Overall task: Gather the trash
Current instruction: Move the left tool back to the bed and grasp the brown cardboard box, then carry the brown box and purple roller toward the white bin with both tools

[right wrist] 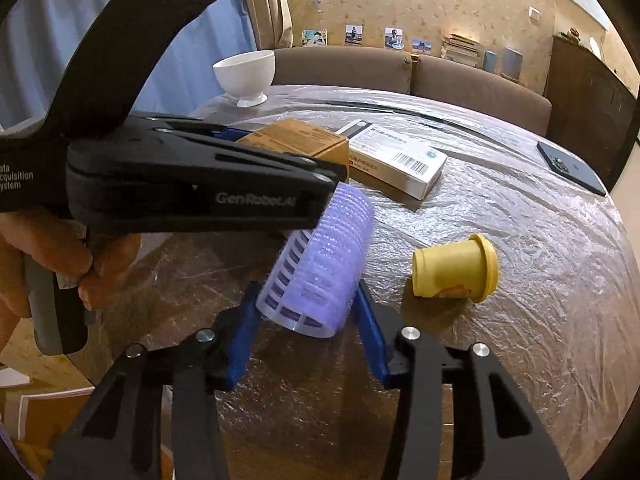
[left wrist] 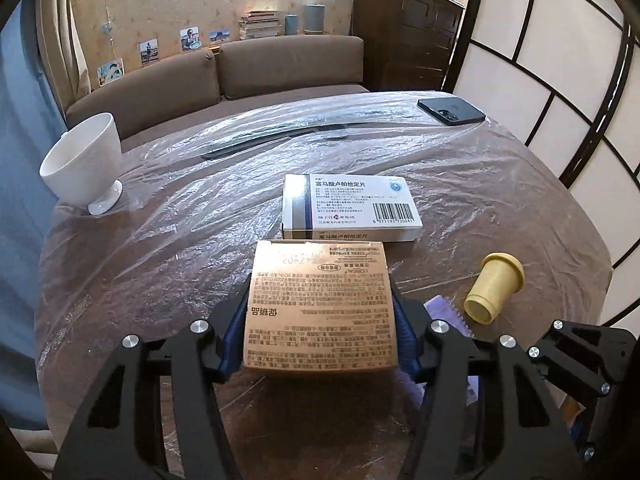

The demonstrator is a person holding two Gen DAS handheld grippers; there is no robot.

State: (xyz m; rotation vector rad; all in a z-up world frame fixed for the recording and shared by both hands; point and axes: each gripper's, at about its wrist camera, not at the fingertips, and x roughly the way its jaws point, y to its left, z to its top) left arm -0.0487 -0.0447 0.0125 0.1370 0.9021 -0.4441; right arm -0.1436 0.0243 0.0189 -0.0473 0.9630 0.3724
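A brown printed carton sits between the blue pads of my left gripper, which press on its two sides just above the plastic-covered table. In the right wrist view, my right gripper is shut on a purple hair roller that lies tilted between its blue fingers. The left gripper's black body crosses just above the roller, held by a hand. A yellow cup lies on its side to the right of the roller. A white medicine box rests just beyond the carton.
A white footed bowl stands at the table's far left edge. A dark phone lies at the far right. A long dark strip shows under the plastic sheet. A brown sofa stands behind the table, a panelled screen to the right.
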